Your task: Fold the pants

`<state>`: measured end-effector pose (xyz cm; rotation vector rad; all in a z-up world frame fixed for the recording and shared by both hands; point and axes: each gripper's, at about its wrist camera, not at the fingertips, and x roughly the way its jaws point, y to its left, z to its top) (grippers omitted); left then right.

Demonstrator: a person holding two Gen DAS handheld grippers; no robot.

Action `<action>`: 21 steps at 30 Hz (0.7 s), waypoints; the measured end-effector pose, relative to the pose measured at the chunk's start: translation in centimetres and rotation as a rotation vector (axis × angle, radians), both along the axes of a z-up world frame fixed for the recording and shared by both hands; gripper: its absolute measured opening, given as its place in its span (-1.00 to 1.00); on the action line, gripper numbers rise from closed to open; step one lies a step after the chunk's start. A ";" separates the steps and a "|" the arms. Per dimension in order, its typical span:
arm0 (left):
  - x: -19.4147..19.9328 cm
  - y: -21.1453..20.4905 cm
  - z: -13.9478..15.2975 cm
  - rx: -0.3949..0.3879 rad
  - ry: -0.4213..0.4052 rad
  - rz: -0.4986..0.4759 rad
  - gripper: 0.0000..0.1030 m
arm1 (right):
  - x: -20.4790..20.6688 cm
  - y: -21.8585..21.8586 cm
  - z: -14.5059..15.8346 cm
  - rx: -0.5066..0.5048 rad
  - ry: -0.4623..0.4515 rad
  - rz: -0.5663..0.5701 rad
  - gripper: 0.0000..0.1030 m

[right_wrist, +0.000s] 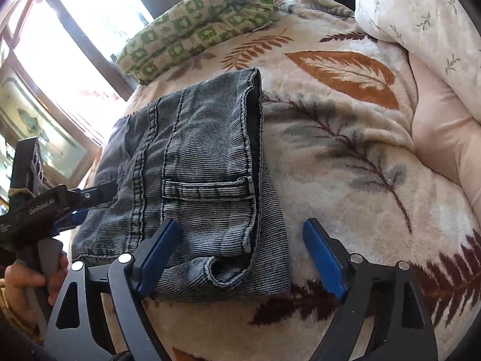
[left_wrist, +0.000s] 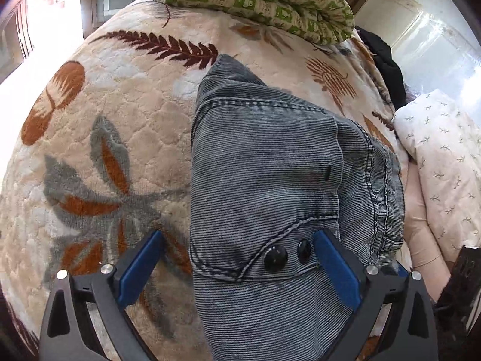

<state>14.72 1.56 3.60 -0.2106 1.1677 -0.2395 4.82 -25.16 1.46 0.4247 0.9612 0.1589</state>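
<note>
The folded corduroy pants lay on the leaf-print blanket, below the green pillow. Both claws, left and right, stood spread, pinching nothing. Recommended: withdraw without snagging the cuff.

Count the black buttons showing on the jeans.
2: the larger button and a smaller button beside it, both at the pocket flap of the jeans. Folded layers may hide others.

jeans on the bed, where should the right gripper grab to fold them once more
Probably the near corner of the folded jeans, where the hem curls up off the blanket. The open right gripper already straddles that edge; come in low from the near side and pinch all layers.
</note>
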 end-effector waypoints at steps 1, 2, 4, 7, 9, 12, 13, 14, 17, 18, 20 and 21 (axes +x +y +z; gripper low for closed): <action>0.0 -0.1 0.0 0.010 0.001 -0.004 0.98 | -0.2 -0.4 0.3 0.024 0.003 -0.025 0.64; 0.1 0.0 -0.1 0.011 0.008 -0.007 0.98 | -0.4 -0.9 0.4 0.051 0.002 -0.045 0.64; 0.2 0.3 -0.5 -0.014 0.021 -0.003 0.98 | -0.8 -2.2 0.5 0.128 0.012 -0.088 0.65; 0.1 0.3 -0.7 -0.011 0.007 -0.008 0.98 | -0.9 -3.6 -0.5 0.250 0.052 -0.137 0.65; 0.1 0.1 -0.7 -0.005 0.003 -0.006 0.98 | -0.8 -3.7 -0.5 0.265 0.049 -0.141 0.65; 0.1 0.0 -0.9 0.005 -0.001 -0.009 0.99 | -0.5 -2.9 -0.9 0.333 0.059 -0.096 0.48; 0.2 -0.1 -0.9 0.011 -0.003 -0.009 1.00 | -0.6 -2.6 -1.1 0.348 0.061 -0.095 0.50; 0.2 -0.2 -0.9 0.015 -0.003 -0.007 1.00 | -0.6 -2.4 -1.1 0.340 0.052 -0.096 0.51; 0.1 -0.4 -0.8 0.018 -0.002 -0.008 0.82 | -0.4 -2.3 -1.2 0.335 0.040 -0.068 0.51; -0.1 -0.4 -0.6 -0.001 -0.005 -0.016 0.66 | -0.3 -2.3 -1.2 0.330 0.036 -0.063 0.50; -0.6 -1.0 0.3 -0.015 -0.023 -0.031 0.34 | 0.0 -1.5 -1.1 0.253 0.023 -0.041 0.36; -0.8 -1.5 0.7 0.010 -0.036 -0.036 0.31 | 0.1 -1.0 -1.1 0.204 0.013 -0.022 0.32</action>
